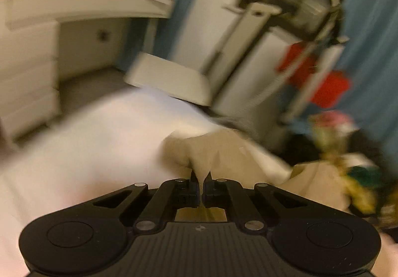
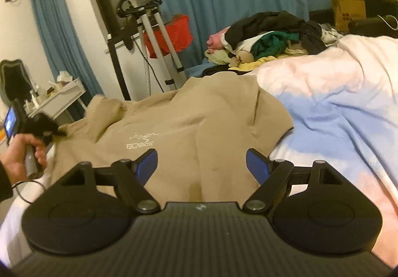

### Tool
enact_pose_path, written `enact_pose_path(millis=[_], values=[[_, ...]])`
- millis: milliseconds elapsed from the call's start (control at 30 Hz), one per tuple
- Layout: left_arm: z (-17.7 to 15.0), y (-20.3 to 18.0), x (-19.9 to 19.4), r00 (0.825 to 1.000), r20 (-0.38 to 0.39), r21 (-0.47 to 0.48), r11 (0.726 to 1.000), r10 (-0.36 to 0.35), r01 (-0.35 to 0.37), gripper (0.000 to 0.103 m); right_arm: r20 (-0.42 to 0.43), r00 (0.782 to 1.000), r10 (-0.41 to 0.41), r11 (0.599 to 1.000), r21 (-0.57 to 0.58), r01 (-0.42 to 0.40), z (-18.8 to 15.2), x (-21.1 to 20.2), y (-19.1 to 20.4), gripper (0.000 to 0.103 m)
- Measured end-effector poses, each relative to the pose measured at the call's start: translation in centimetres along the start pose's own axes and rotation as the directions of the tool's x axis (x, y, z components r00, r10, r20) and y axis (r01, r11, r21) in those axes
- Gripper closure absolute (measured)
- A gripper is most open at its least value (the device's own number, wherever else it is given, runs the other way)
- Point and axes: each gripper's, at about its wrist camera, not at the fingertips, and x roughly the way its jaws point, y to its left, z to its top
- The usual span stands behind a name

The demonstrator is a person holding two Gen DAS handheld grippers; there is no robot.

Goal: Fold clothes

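1. The tan shirt (image 2: pixel 189 127) lies spread on the bed (image 2: pixel 335 107), logo up, one sleeve reaching the left edge.
2. The left gripper (image 1: pixel 201 178) is clamped on a small pinch of the shirt's fabric; such a thin bite could slip if pulled hard.
3. The right gripper (image 2: pixel 201 165) hovers over the hem, jaws wide, holding nothing.
4. Dragging could bunch the cloth or pull it off the left bed edge.
5. Open bedding lies to the right; the clothes pile (image 2: pixel 268 35) is well apart.

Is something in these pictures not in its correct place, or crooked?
The tan shirt lies rumpled and askew on the bed cover, with its left edge pinched in the left tool. A loose heap of clothes sits behind it.
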Motion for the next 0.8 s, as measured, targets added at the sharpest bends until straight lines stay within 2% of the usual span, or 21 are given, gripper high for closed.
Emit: enact_pose_path(millis=[33,133,167,233,300,400,467,533,600,733,767,800], values=[[0.0,0.5,0.1,1.000,-0.025,0.007,1.000,0.008,-0.007,0.098,0.004,1.000,-0.005,1.000,0.001,0.005,0.0,0.0,-0.1,0.023],[-0.3,1.9,0.2,0.995,-0.097,0.030,0.999,0.027,-0.024,0.080,0.010,1.000,-0.017,1.000,0.002,0.017,0.0,-0.1,-0.4,0.023],[-0.7,2.3,-0.5,0.993,-0.114,0.042,0.999,0.017,-0.013,0.070,0.010,1.000,-0.017,1.000,0.005,0.016,0.0,-0.2,-0.5,0.023],[-1.6,3.1,-2.4,0.983,-0.182,0.081,0.996,-0.019,0.034,0.063,0.008,1.000,-0.015,1.000,0.010,0.015,0.0,-0.4,-0.6,0.023],[-3.1,3.8,-5.0,0.962,-0.266,0.126,0.987,-0.062,0.099,0.059,0.008,1.000,-0.018,1.000,0.003,0.018,0.1,-0.7,-0.6,0.023],[-5.9,4.6,-9.8,0.909,-0.402,0.193,0.961,-0.108,0.200,0.055,-0.004,1.000,-0.020,1.000,-0.012,0.020,0.1,-1.1,-0.5,0.023],[-8.2,5.1,-12.9,0.861,-0.493,0.221,0.939,-0.125,0.262,0.050,-0.034,0.999,-0.015,1.000,-0.007,0.015,0.0,-1.7,-0.5,0.023],[-10.7,5.5,-15.6,0.806,-0.578,0.238,0.918,-0.130,0.318,0.050,-0.071,0.998,-0.001,1.000,0.006,0.002,-0.2,-2.4,-0.6,0.024],[-13.0,5.8,-17.3,0.762,-0.637,0.257,0.900,-0.115,0.351,0.049,-0.120,0.992,0.033,0.999,0.028,-0.030,-0.6,-3.8,-0.9,0.024],[-16.4,5.8,-18.2,0.696,-0.716,0.286,0.886,-0.056,0.366,0.049,-0.195,0.979,0.051,0.998,0.052,-0.042,-1.8,-7.2,-1.4,0.024],[-16.7,5.7,-18.2,0.687,-0.724,0.290,0.879,-0.056,0.378,0.048,-0.221,0.974,0.047,0.998,0.061,-0.035,-2.2,-8.0,-1.7,0.024],[-16.9,5.7,-18.2,0.686,-0.726,0.296,0.875,-0.054,0.382,0.047,-0.247,0.968,0.044,0.997,0.069,-0.027,-2.6,-8.7,-2.1,0.024]])
